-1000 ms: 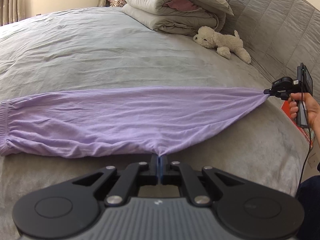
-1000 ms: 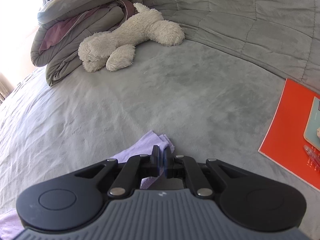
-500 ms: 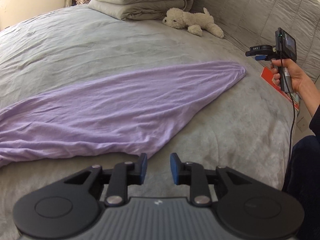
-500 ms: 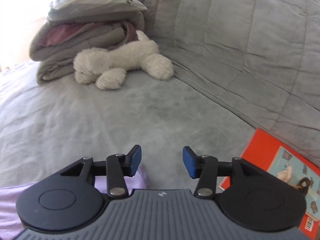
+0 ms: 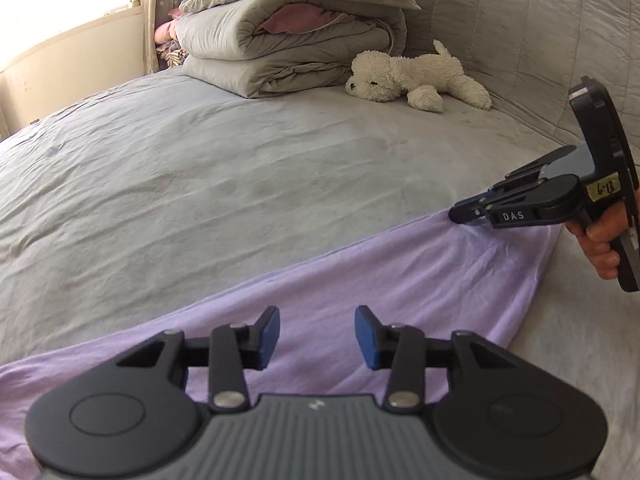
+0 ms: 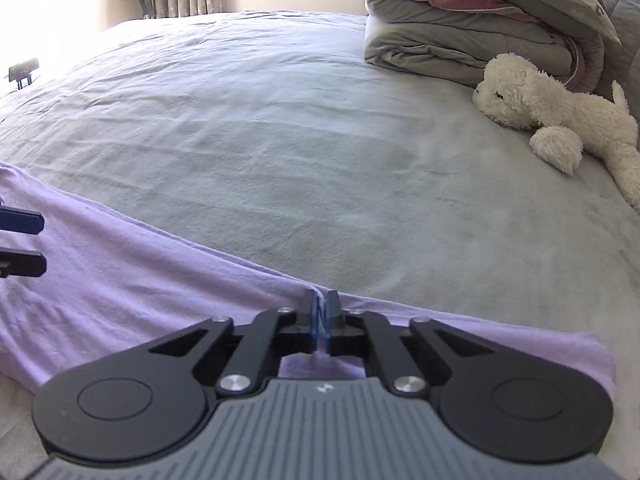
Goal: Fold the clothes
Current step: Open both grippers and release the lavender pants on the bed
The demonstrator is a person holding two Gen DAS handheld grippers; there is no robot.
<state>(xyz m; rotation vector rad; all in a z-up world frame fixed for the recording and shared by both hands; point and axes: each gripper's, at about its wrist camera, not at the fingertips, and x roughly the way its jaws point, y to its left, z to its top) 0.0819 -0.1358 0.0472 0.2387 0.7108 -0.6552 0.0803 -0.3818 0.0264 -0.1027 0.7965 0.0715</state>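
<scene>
Left gripper (image 5: 316, 336), left-wrist view: fingers standing wide apart, hovering over the lavender garment (image 5: 400, 280) that is lying flat on the grey bed (image 5: 200, 160). Right gripper (image 6: 320, 316), right-wrist view: fingers pinching the garment's far edge, cloth (image 6: 120, 280) spreading leftward beneath it.

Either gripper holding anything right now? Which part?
Right gripper is shut on the far edge of the purple garment, near its end. Left gripper is open, holding nothing.
</scene>
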